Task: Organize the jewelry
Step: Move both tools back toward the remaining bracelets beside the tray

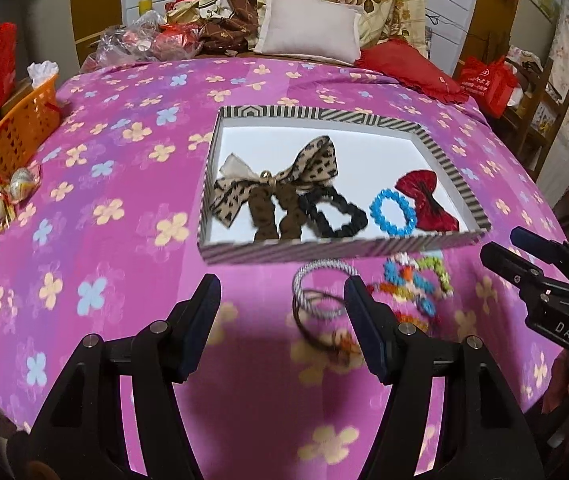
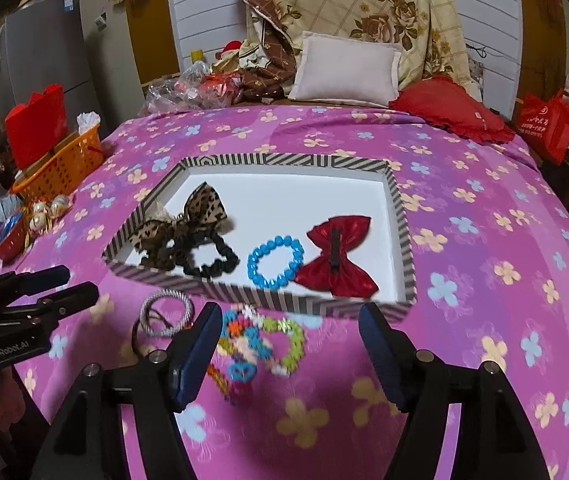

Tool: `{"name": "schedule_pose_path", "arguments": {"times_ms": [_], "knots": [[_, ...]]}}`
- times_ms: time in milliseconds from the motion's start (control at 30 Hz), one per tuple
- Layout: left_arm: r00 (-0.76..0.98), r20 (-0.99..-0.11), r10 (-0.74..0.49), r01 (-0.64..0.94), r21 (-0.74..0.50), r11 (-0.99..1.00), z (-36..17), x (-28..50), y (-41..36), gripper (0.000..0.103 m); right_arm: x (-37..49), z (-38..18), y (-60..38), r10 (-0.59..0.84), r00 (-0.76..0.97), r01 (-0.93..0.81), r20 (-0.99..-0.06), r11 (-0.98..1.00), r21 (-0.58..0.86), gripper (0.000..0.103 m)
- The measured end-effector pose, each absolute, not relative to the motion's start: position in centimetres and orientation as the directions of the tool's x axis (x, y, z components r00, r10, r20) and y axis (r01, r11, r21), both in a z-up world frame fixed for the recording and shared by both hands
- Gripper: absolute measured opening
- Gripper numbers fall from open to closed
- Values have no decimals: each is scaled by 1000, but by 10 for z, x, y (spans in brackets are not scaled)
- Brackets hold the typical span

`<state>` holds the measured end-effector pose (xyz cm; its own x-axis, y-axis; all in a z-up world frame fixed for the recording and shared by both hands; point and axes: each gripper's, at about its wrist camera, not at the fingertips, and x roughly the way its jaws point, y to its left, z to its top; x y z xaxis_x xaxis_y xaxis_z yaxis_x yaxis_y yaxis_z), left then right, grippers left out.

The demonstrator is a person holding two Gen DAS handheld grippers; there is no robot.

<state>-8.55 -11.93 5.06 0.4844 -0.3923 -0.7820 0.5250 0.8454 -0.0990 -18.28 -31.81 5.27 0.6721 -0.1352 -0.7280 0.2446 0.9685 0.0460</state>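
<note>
A striped box with a white floor lies on the bed. In it are a leopard bow, a black scrunchie, a blue bead bracelet and a red bow. In front of the box on the sheet lie a striped bangle, a thin brown band and multicoloured bead bracelets. My left gripper is open and empty above the bangle. My right gripper is open and empty above the coloured bracelets.
The pink flowered sheet covers the bed. An orange basket and wrapped ornaments are at the left edge. Pillows, folded quilts and a red cushion lie at the far end.
</note>
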Motion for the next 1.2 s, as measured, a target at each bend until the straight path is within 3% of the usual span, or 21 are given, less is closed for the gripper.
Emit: {"name": "schedule_pose_path", "arguments": {"times_ms": [100,733,1200], "knots": [[477,-787,-392,525,-103,845,46,-93,-108,64,-194,50,-317,-142,661,255,-737,966,42,78],[363,-826,-431,514,-208,832,15,-90,-96,64,-216,15,-320,-111,624,259,-773,963,71,78],[350,-832,-430,514,-213,831,10,-64,-116,64,-205,8,-317,-108,614,242,-782,968,57,78]]}}
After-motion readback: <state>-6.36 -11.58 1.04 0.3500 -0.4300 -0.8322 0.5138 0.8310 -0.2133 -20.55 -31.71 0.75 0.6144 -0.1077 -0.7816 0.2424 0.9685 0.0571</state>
